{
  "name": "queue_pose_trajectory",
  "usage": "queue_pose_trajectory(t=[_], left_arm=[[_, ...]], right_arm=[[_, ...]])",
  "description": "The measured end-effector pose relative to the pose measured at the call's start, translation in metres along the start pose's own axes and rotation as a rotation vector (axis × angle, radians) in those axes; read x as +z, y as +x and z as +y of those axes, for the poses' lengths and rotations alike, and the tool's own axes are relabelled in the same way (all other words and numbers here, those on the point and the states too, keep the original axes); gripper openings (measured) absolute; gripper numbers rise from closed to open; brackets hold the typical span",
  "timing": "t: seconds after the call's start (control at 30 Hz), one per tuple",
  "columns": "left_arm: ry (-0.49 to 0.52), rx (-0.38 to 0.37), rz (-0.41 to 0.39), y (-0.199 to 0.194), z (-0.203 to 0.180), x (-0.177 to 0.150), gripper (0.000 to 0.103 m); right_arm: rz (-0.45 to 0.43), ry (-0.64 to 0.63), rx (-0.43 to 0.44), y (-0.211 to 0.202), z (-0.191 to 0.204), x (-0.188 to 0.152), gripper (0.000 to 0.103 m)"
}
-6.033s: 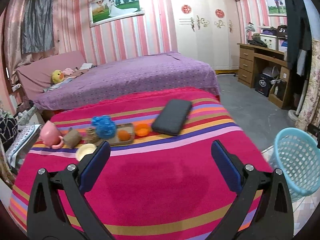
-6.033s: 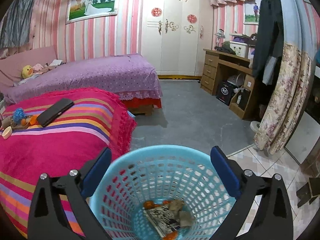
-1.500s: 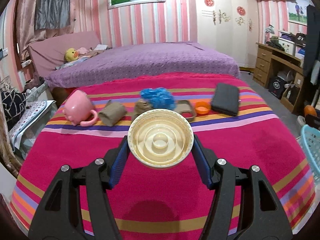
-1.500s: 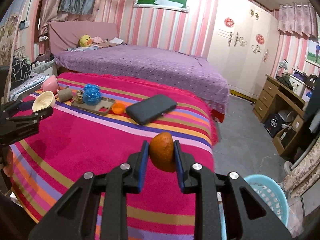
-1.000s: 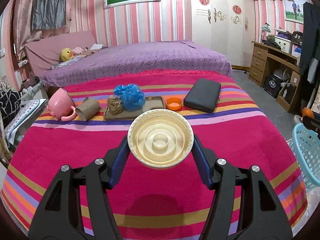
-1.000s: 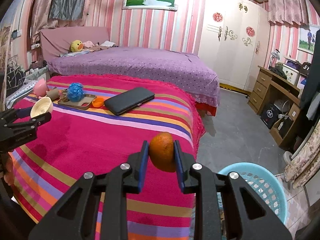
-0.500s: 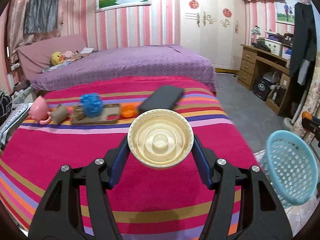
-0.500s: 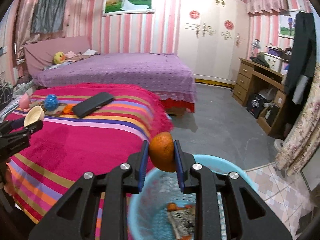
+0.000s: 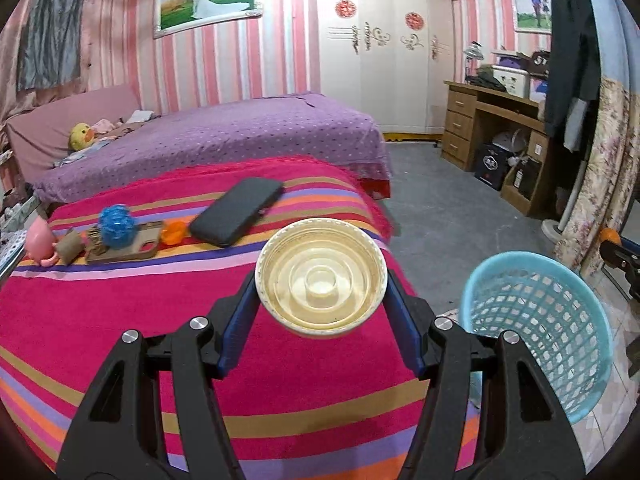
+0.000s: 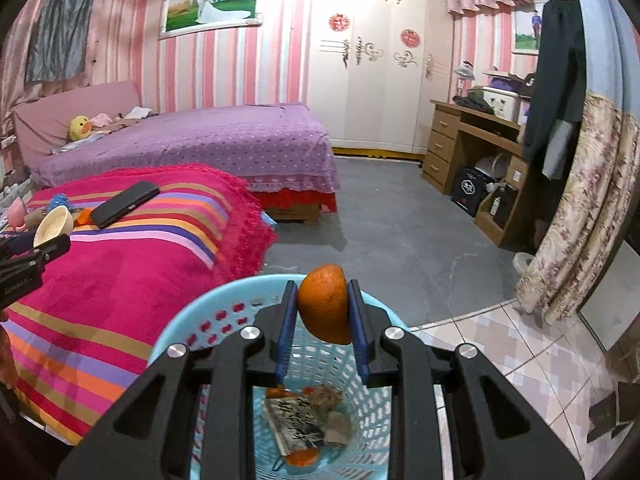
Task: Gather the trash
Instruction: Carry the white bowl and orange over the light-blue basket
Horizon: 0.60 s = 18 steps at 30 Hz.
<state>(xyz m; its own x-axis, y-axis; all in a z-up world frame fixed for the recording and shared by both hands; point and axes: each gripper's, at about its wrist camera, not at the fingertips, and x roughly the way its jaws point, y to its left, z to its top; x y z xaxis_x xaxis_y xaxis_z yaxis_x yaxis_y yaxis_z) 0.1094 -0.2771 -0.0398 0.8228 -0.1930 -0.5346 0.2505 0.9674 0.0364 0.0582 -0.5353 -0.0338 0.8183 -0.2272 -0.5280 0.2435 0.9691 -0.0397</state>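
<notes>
My left gripper [image 9: 321, 316] is shut on a cream plastic lid [image 9: 321, 276], held over the striped red blanket [image 9: 120, 320] near its right edge. The light blue basket [image 9: 552, 320] stands on the floor to the right of it. In the right wrist view my right gripper [image 10: 322, 312] is shut on an orange peel [image 10: 325, 300] above the basket [image 10: 224, 320], which holds paper scraps and orange bits [image 10: 304, 424]. The left gripper with the lid [image 10: 52, 220] shows at the far left. An orange cap [image 9: 174, 233] and blue wad [image 9: 116, 226] lie on the blanket.
On the blanket lie a dark flat case [image 9: 238, 210], a brown phone case [image 9: 124, 246], a pink cup [image 9: 40, 240] and a brown roll [image 9: 70, 245]. A purple bed [image 9: 224, 132] stands behind, a wooden desk [image 9: 492, 136] at right. Grey floor [image 10: 392, 232] lies beyond the basket.
Both grippers swung right, away from the blanket's items. The basket came fully into the left view, and the right gripper with the peel moved from over the blanket to above the basket.
</notes>
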Motion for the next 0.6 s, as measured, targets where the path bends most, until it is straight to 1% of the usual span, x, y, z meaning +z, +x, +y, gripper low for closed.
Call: queue_pose_trajectory(t=[0.2,0.4,0.5,0.6], left_arm=[[0.050,-0.044,0.035,0.019,-0.048,-0.005,0.060],[0.092,-0.118,0.063,0.031,-0.095,-0.009,0.060],[0.097,-0.156,0.090,0.035,-0.113,-0.013,0.060],[0.093,-0.169,0.104,0.037,-0.121,-0.018,0.060]], right_arm=[[0.002,0.017,-0.029,0.003,-0.019,-0.008,0.025],[0.019,0.037,-0.038,0.010,-0.033,-0.016,0.025],[0.032,0.039,-0.042,0.015,-0.041,-0.021,0.025],[0.040,0.038,-0.053,0.018,-0.050,-0.028,0.025]])
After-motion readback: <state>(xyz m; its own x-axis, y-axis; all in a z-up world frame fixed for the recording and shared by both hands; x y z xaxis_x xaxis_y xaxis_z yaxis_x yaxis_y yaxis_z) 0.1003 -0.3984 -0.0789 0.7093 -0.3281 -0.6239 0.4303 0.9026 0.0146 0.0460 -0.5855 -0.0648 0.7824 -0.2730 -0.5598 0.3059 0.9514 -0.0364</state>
